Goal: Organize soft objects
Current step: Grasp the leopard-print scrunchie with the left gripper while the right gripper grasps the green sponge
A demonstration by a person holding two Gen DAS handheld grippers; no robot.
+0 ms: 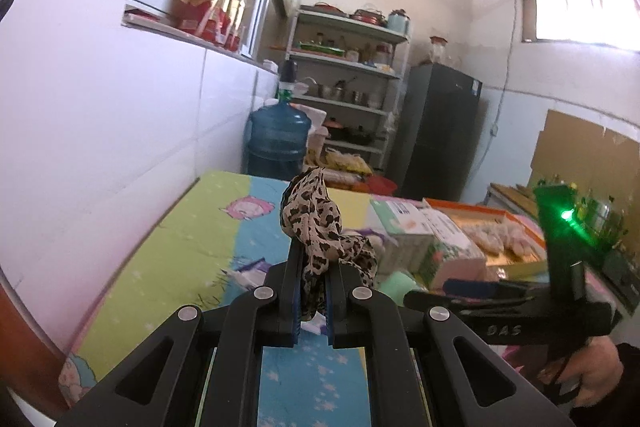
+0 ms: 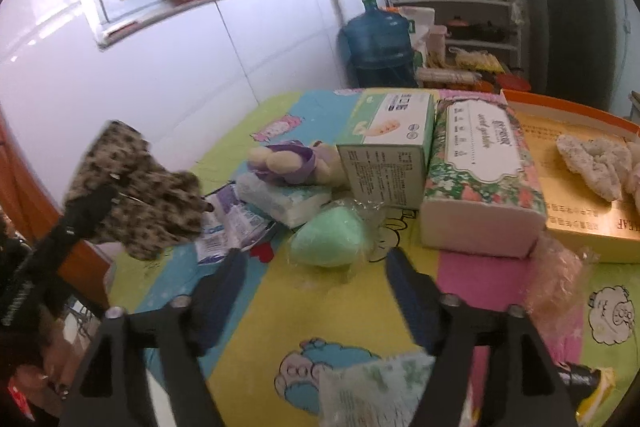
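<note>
My left gripper (image 1: 319,259) is shut on a leopard-print cloth (image 1: 314,215), which bunches up above the fingertips and hangs over the colourful cartoon mat (image 1: 208,227). In the right wrist view the same cloth (image 2: 136,187) hangs at the left, in the left gripper (image 2: 98,201). My right gripper (image 2: 316,273) stands open low over the mat with nothing between its fingers. A green sponge (image 2: 326,239) in clear wrap lies just ahead of them. Behind it are a plush toy (image 2: 280,163) with a purple ribbon and a blue-white sponge (image 2: 288,201).
A green tissue box (image 2: 388,143) and a floral tissue pack (image 2: 480,179) stand mid-table. Right of them is an orange tray (image 2: 576,115) with white fluffy pieces. A pink wrapped item (image 2: 560,279) and a wipes packet (image 2: 228,227) lie nearby. A tiled wall runs along the left.
</note>
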